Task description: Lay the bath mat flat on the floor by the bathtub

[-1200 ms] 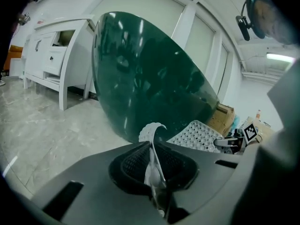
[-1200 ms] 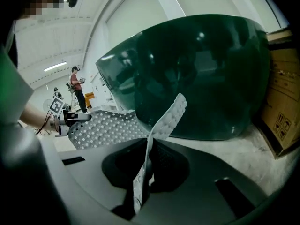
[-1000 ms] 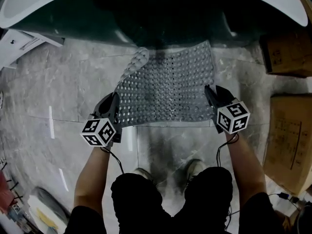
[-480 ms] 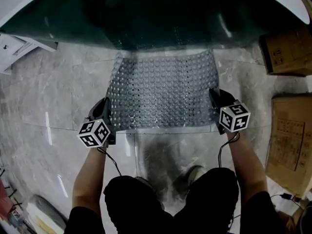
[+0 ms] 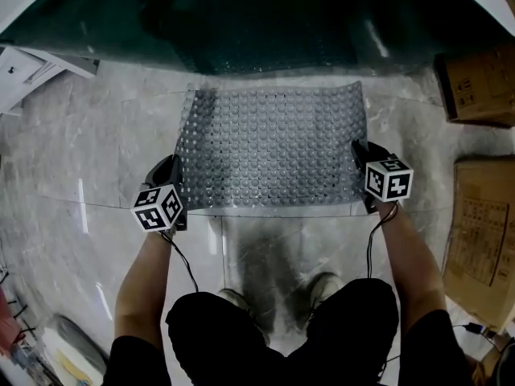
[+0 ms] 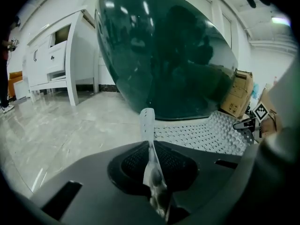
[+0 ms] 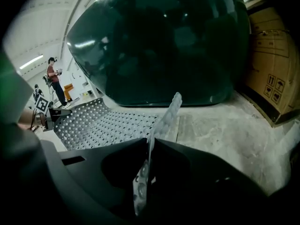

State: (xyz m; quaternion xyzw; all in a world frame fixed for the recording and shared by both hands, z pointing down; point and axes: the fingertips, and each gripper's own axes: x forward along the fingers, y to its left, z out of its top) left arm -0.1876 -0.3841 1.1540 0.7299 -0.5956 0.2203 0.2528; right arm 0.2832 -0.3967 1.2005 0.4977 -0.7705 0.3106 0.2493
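Bath mat [image 5: 269,147]: thin, pliable, translucent grey plastic or rubber; raised round studs all over, small punched holes, faint sheen.
Bathtub [image 5: 265,22]: dark green shell, hard, smooth, highly glossy, mirroring the room.
Floor [image 5: 96,151]: pale grey marbled tiles, polished and reflective.
Boxes [image 5: 483,215], right: brown cardboard, matt, with printed marks.
Cabinet [image 5: 32,67], far left: white, smooth, satin finish.
Left gripper [image 6: 150,172] and right gripper [image 7: 145,172]: matt black plastic shells; the left one's hollow has a fine mesh-like texture.
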